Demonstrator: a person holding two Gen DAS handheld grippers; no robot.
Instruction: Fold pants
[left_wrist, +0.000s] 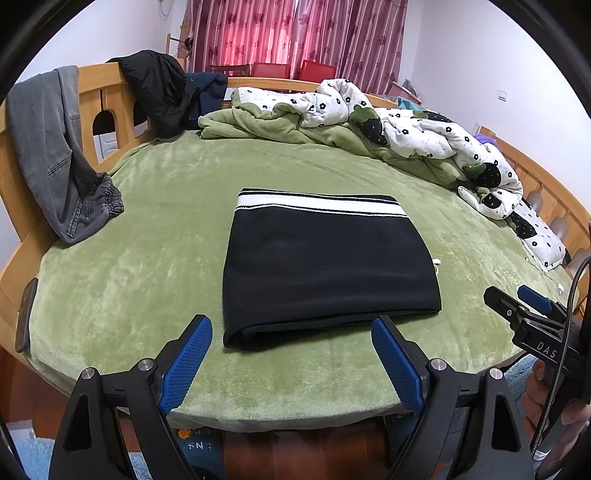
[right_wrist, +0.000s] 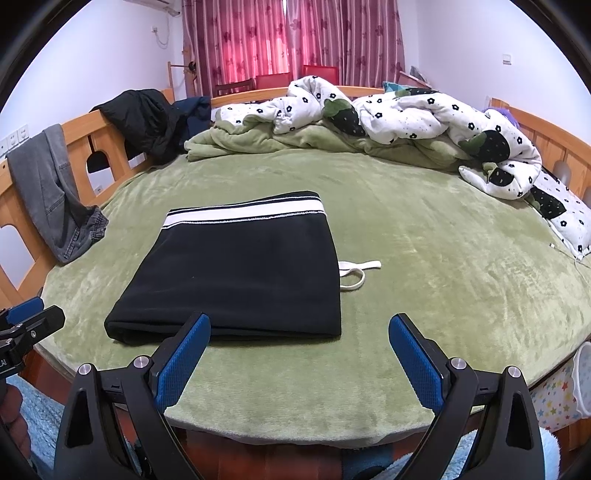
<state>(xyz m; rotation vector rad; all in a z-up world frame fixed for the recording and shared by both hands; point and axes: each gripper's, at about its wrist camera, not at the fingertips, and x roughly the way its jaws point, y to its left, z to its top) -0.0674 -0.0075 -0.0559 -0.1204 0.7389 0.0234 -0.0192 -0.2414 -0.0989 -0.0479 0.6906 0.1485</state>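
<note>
Folded black pants are laid on the green bed, just beyond both spread, empty grippers.

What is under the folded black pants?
The folded black pants with white waistband stripe lie flat on the fuzzy green blanket. A white drawstring pokes out from their right edge. Whatever else lies beneath is covered by the fabric.

Both wrist cameras look forward along spread blue fingers from the bed's near edge toward the curtains. From the left gripper, the folded pants lie near, straight ahead; from the right gripper, ahead-left. Each view catches the other gripper at its margin.
</note>
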